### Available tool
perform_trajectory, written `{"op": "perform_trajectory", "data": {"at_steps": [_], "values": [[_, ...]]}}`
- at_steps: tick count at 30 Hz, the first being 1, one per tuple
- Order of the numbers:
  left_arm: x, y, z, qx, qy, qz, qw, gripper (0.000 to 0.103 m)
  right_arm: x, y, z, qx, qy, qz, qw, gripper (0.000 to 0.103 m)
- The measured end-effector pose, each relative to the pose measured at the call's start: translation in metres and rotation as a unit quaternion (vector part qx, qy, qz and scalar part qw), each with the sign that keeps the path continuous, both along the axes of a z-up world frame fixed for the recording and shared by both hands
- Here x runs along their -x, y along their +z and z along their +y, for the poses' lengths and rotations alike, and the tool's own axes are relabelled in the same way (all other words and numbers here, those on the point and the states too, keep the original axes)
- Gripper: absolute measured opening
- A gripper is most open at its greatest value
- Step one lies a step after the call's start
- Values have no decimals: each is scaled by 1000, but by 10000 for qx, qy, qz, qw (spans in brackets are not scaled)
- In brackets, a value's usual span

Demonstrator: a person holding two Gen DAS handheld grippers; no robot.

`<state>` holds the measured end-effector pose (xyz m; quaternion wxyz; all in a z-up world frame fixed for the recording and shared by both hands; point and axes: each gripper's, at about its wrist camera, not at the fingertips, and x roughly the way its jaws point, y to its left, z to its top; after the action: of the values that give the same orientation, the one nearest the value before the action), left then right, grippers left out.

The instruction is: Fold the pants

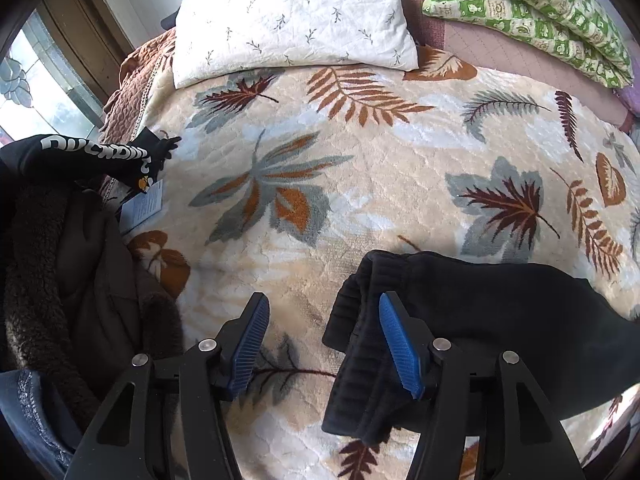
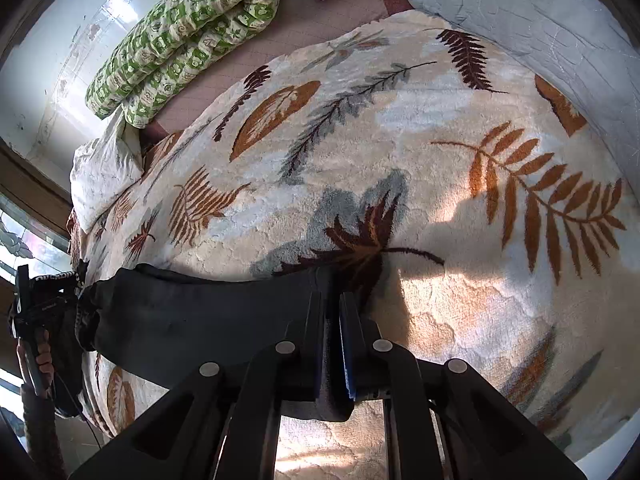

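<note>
Black pants (image 1: 500, 328) lie on the leaf-patterned blanket (image 1: 320, 184), stretched from the lower middle to the right in the left wrist view; the ribbed cuffs (image 1: 360, 360) lie by my right blue pad. My left gripper (image 1: 322, 344) is open, its pads apart above the blanket, with the cuff edge between them and nothing clamped. In the right wrist view the pants (image 2: 192, 328) run leftward across the blanket (image 2: 400, 160). My right gripper (image 2: 331, 340) is shut on the pants' end, with dark cloth pinched between the pads.
A dark brown fleece garment (image 1: 80, 280) and a black printed garment (image 1: 92, 156) lie at the bed's left edge. A white quilted pillow (image 1: 292, 16) and a green folded quilt (image 1: 532, 4) lie at the far side. A grey pillow (image 2: 540, 20) lies at far right.
</note>
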<state>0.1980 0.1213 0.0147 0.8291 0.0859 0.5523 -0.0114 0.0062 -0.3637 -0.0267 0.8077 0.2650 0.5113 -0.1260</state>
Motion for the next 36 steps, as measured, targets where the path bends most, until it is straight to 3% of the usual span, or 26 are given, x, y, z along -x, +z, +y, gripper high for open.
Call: {"op": "perform_trajectory", "data": {"at_steps": [4,8,16,24,29,32,36], "values": [[2,21,-1,209,-15,-136,9997,68,0,16,-4,4,-18,-174,9998,11],[4,34,-15,488,-309,-101,9983,80,-12,28,5,-138,301,-270,9991,20],[-2,22,-81,365,-1248,417,9906,84,-65,16,63,-575,1422,-113,9881,24],[-20,13,-81,396,-1051,589,9919,84,-152,-14,151,-1110,2564,26,9602,25],[-34,8,-66,833,-926,861,9885,84,-193,-38,191,-1188,2794,171,9526,25],[-42,2,-64,848,-912,918,9880,85,-204,-49,205,-1091,2911,285,9500,25],[-48,-11,-73,889,-1028,1064,9850,85,-200,-57,229,-1100,3398,447,9330,25]]}}
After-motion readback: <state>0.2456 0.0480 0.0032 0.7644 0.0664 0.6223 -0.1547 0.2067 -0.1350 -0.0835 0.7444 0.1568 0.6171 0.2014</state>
